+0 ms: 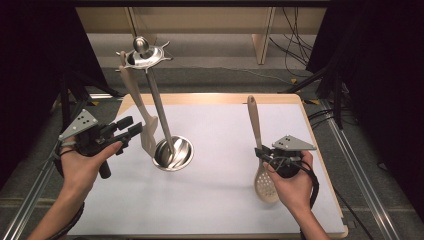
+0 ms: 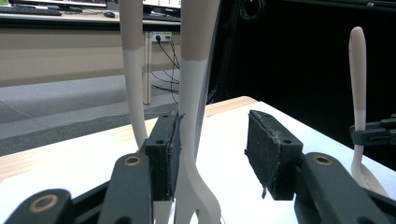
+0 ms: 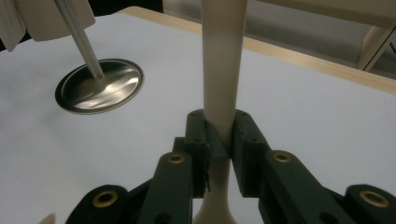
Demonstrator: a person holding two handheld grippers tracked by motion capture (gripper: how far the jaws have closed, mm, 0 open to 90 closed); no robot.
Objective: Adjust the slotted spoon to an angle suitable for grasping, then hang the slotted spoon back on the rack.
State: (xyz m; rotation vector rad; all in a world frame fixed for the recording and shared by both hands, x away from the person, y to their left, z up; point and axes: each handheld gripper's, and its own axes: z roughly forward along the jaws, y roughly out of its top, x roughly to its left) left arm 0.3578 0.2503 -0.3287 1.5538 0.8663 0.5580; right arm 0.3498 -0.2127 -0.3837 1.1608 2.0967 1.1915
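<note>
A metal utensil stand (image 1: 172, 152) with a round base and a hooked top ring (image 1: 142, 52) rises at the table's left centre. A cream spatula (image 1: 146, 127) hangs from it. My left gripper (image 1: 132, 127) is open around the spatula's neck (image 2: 194, 93), which lies against one pad (image 2: 164, 154) while the other pad stands well apart. A second cream handle (image 2: 133, 70) hangs just behind. My right gripper (image 1: 261, 152) is shut on the handle of a cream slotted spoon (image 1: 265, 182), bowl toward me and handle (image 3: 223, 70) pointing away.
A white mat (image 1: 225, 200) covers the wooden table (image 1: 210, 96). The stand's base (image 3: 99, 86) and pole (image 3: 79, 39) lie to the left of the right gripper (image 3: 219, 135). Black curtains and metal rails flank both sides. Desks and cables are on the floor beyond.
</note>
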